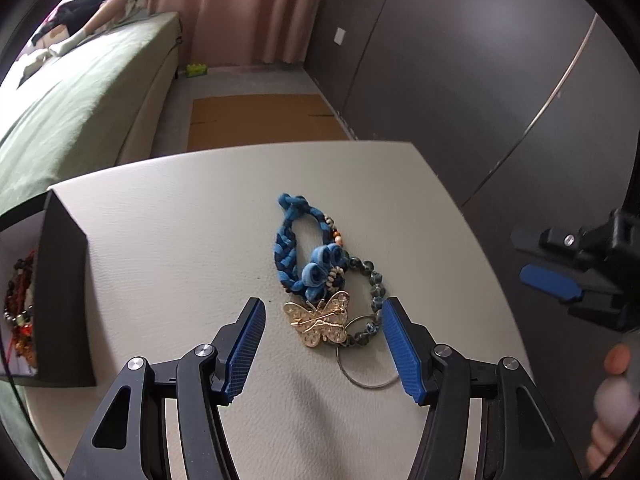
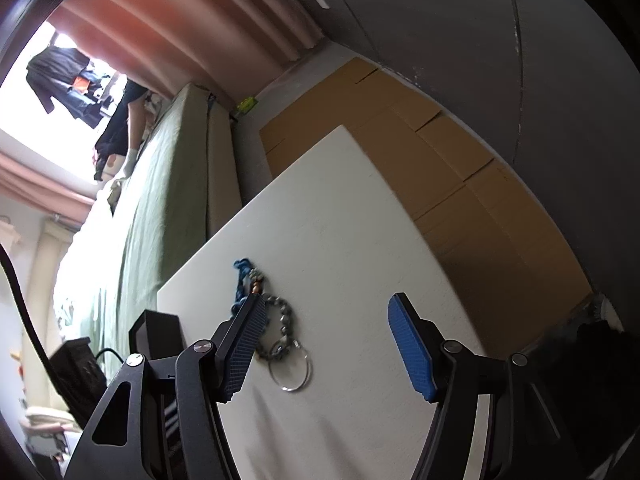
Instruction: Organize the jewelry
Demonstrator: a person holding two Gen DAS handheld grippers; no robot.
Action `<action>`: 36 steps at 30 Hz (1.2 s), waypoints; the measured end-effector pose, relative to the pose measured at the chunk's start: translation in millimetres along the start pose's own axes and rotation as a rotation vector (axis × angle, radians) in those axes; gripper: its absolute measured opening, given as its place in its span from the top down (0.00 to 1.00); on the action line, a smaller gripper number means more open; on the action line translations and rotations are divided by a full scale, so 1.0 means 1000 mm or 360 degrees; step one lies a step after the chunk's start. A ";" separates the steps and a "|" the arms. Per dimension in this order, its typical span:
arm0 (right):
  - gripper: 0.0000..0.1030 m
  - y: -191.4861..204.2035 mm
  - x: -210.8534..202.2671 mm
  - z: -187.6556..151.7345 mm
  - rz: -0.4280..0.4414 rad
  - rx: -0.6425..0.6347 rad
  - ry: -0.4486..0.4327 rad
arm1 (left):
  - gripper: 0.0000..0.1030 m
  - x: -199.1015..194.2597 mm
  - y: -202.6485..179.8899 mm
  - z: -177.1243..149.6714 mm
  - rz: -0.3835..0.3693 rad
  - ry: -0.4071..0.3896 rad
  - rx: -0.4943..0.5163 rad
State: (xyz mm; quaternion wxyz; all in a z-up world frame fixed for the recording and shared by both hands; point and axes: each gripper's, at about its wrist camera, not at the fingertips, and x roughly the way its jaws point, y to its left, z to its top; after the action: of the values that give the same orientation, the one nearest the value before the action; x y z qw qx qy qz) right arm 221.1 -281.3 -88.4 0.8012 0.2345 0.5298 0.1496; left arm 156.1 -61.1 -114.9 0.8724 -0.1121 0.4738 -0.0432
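Note:
A small heap of jewelry lies on the white table (image 1: 168, 240). It holds a blue braided band with fabric flowers (image 1: 286, 256), a gold butterfly brooch (image 1: 322, 322) and a grey-blue bead bracelet (image 1: 376, 292) on a thin metal ring (image 1: 360, 380). My left gripper (image 1: 323, 308) hovers just short of the heap, open, with the butterfly showing between its blue pads, untouched. My right gripper (image 2: 326, 300) is open and empty. The bead bracelet (image 2: 280, 328) and ring (image 2: 290, 372) lie beside its left finger, which hides part of the blue band (image 2: 240, 276). It also appears as the right gripper (image 1: 538, 260) beyond the table's right edge.
A black open box (image 1: 64, 288) with beaded jewelry inside stands at the table's left edge. A green bed (image 1: 80, 100) runs along the left, flat cardboard (image 1: 260, 120) lies on the floor behind the table, and a dark wardrobe (image 1: 480, 80) is at the right. A hand (image 1: 612, 392) holds the right gripper.

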 end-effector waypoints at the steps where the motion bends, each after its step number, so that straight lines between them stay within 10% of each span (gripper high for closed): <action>1: 0.36 -0.002 0.001 0.002 0.0000 0.0011 0.0003 | 0.42 0.004 -0.001 0.000 0.0015 0.0007 0.0011; 8: 0.36 -0.001 0.011 0.007 0.0005 0.0019 0.0033 | 0.88 0.022 0.001 0.002 0.0081 0.0029 0.0019; 36: 0.64 0.073 0.088 -0.033 -0.0207 -0.0373 0.0220 | 0.88 -0.081 0.097 0.009 -0.0023 -0.0221 -0.0369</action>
State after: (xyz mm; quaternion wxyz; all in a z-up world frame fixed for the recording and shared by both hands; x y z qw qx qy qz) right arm 226.5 -169.3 -128.8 0.7926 0.0937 0.5768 0.1741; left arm 116.3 49.5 -66.9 0.8840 -0.2183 0.4132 0.0134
